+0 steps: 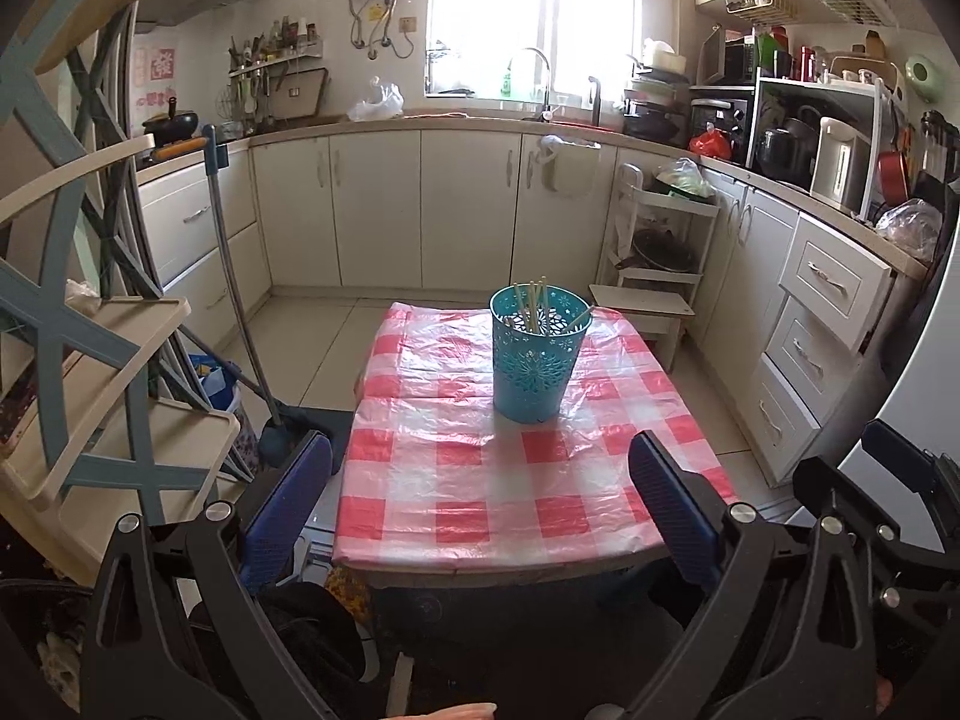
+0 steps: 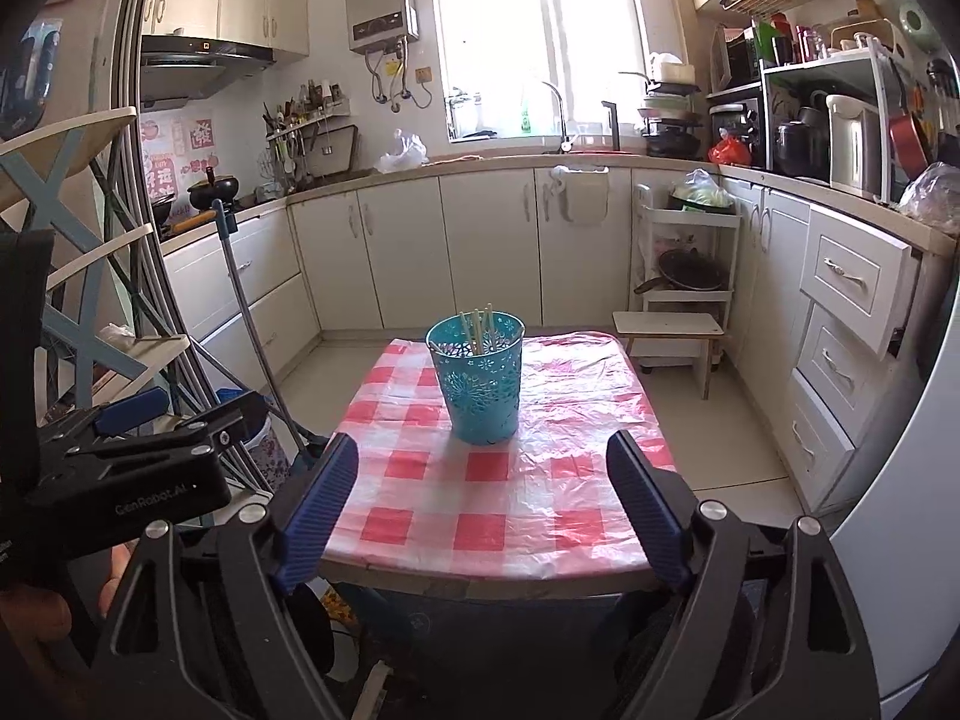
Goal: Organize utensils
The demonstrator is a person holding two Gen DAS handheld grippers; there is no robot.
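Looks pretty much done: chopsticks (image 2: pixel 478 330) are standing in the teal holder (image 2: pixel 478 384) sitting around 12 o'clock on the checkered desk (image 2: pixel 480 516), nothing loose showing, and both left tongs (image 1: pixel 480 486) and right tongs (image 2: pixel 480 504) are gaping wide, holding nothing.

A holder (image 1: pixel 531 357) stands on the far half of the table (image 1: pixel 456 516), with chopsticks (image 1: pixel 531 306) upright inside it. A step stool (image 2: pixel 669 327) sits just beyond the table's far right corner. A mop (image 1: pixel 240 300) leans left of the table, before the counter cabinets (image 1: pixel 420 204).
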